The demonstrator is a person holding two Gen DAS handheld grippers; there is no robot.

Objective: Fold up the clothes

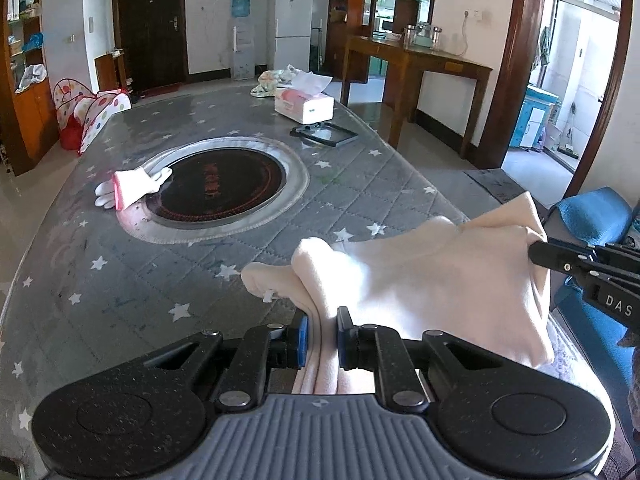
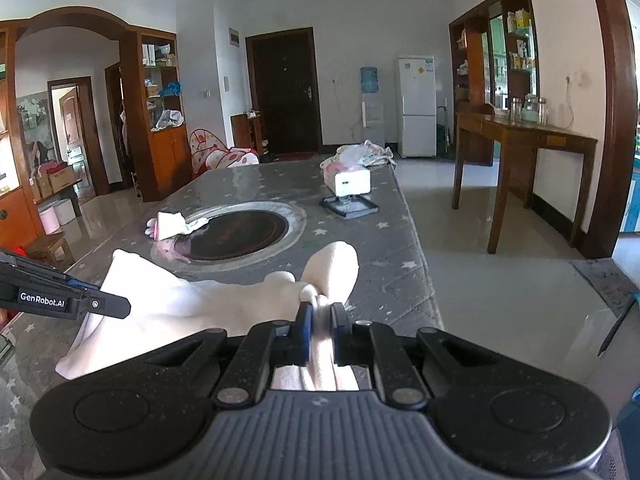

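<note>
A pale cream garment (image 1: 420,276) hangs stretched between my two grippers just above the near end of the table. My left gripper (image 1: 322,336) is shut on one bunched edge of it, with cloth running back between the blue pads. In the left wrist view my right gripper (image 1: 536,254) comes in from the right and pinches the other corner. In the right wrist view the right gripper (image 2: 320,332) is shut on a fold of the same garment (image 2: 192,304), and the left gripper (image 2: 122,308) holds its left corner.
The table (image 1: 120,280) has a grey quilted cover with stars and a round black hob (image 1: 224,188) set in its middle. A small folded white and pink garment (image 1: 132,186) lies by the hob. Further back are a tissue box (image 1: 304,106), a black-framed lid (image 1: 324,134) and a cloth pile (image 1: 272,80).
</note>
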